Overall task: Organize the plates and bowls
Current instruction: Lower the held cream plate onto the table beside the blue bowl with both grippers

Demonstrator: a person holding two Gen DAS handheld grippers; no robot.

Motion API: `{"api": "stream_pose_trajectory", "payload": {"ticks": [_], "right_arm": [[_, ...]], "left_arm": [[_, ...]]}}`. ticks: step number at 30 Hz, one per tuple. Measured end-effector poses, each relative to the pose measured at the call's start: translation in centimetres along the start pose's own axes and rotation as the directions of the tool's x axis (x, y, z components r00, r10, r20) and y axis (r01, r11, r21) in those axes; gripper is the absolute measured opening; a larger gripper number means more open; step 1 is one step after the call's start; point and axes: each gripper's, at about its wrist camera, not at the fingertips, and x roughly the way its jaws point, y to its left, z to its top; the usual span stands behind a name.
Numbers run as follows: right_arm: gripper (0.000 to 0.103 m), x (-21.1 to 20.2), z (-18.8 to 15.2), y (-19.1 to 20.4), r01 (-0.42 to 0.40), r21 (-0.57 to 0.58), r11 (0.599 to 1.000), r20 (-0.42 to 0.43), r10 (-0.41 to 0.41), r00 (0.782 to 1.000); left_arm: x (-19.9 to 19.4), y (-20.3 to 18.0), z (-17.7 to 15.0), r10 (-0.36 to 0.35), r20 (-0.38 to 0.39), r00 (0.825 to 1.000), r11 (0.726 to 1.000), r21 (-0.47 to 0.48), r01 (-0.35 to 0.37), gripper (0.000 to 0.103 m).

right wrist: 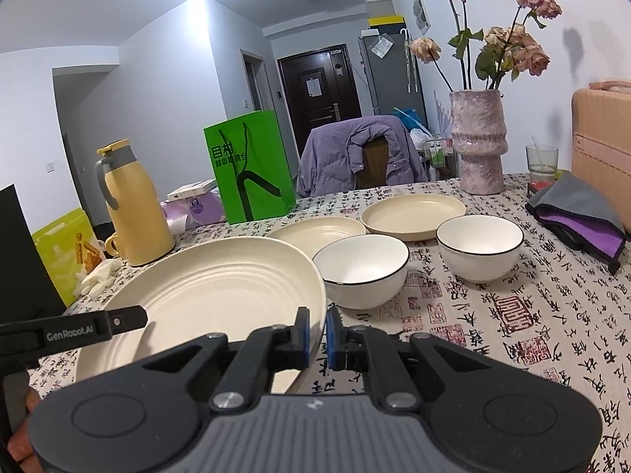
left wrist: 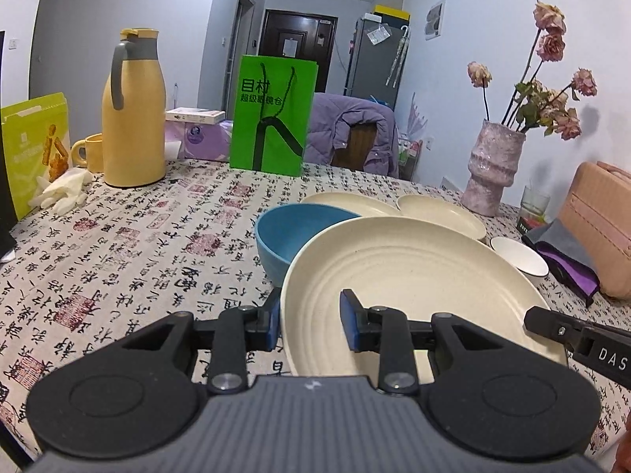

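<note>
A large ribbed cream plate (left wrist: 414, 268) (right wrist: 221, 283) hangs tilted just above the patterned tablecloth, held from both sides. My left gripper (left wrist: 311, 323) is shut on its left rim, one pad outside and one inside the dish. My right gripper (right wrist: 316, 335) is shut on the right rim. Behind the plate stands a blue bowl (left wrist: 299, 228), partly hidden. Two smaller cream plates (right wrist: 319, 232) (right wrist: 414, 213) lie farther back. Two white black-rimmed bowls (right wrist: 363, 268) (right wrist: 479, 244) stand to the right.
A yellow flask (left wrist: 132, 118) and mug, a green paper bag (left wrist: 272, 118), white gloves (left wrist: 63, 193) and a snack box line the left and back. A pink vase (left wrist: 493, 165) with dried roses, a glass, a grey-purple cloth (right wrist: 579, 213) and a pink case (left wrist: 599, 228) stand right.
</note>
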Motion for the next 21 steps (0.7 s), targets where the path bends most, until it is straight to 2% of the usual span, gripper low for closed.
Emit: {"api": "stream_pose_trajectory", "payload": {"ticks": [21], "right_arm": [[0.008, 0.6, -1.9, -2.0, 0.018, 0.042, 0.999, -0.033, -0.017, 0.999]], "left_arm": [[1.6, -1.0, -2.2, -0.021, -0.06, 0.998, 0.999, 0.041, 0.024, 0.03]]}}
